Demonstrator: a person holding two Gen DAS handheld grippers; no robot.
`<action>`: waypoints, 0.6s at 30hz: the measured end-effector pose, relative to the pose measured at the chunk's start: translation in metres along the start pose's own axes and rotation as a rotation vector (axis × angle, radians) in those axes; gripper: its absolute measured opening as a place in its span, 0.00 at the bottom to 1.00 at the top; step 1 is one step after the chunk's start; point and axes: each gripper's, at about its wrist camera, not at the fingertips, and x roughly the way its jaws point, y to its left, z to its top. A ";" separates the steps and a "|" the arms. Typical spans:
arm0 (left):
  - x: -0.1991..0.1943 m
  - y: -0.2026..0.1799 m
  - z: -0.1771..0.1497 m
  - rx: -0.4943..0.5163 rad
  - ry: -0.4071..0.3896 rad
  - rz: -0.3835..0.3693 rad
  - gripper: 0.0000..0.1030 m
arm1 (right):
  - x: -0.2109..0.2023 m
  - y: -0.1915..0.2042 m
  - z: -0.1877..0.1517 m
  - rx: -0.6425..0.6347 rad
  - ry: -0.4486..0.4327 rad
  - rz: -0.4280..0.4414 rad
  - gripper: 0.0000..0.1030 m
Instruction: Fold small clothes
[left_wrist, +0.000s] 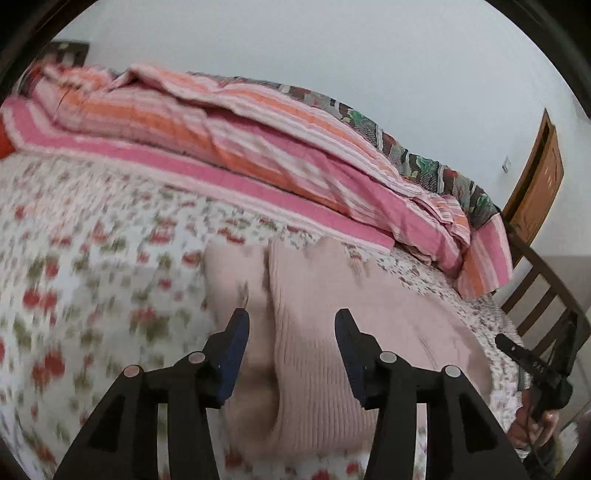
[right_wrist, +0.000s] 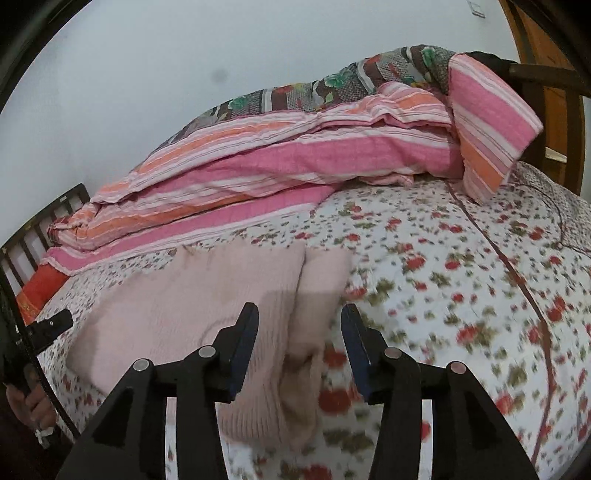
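A pale pink ribbed knit garment (left_wrist: 314, 332) is seen lying partly folded on the white quilt printed with red flowers (left_wrist: 92, 277), directly beneath and ahead of both tools. The left gripper (left_wrist: 291, 325) is held with fingers spread apart, nothing between them, over the knit. The right gripper (right_wrist: 299, 325) is likewise spread and unloaded, above the garment's edge. Beyond both tools, a pink-and-orange striped blanket (right_wrist: 295, 155) is bunched.

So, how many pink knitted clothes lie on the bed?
1: a pale pink ribbed knitted garment on the floral bedsheet, below both open grippers. Others may be hidden.
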 end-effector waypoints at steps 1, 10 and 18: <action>0.006 -0.002 0.006 0.010 0.004 0.005 0.45 | 0.007 0.002 0.006 -0.001 0.001 0.003 0.45; 0.079 -0.023 0.042 0.139 0.103 0.126 0.45 | 0.088 0.020 0.042 -0.053 0.108 -0.040 0.39; 0.128 -0.005 0.047 0.089 0.219 0.180 0.39 | 0.136 0.005 0.047 0.033 0.254 -0.003 0.35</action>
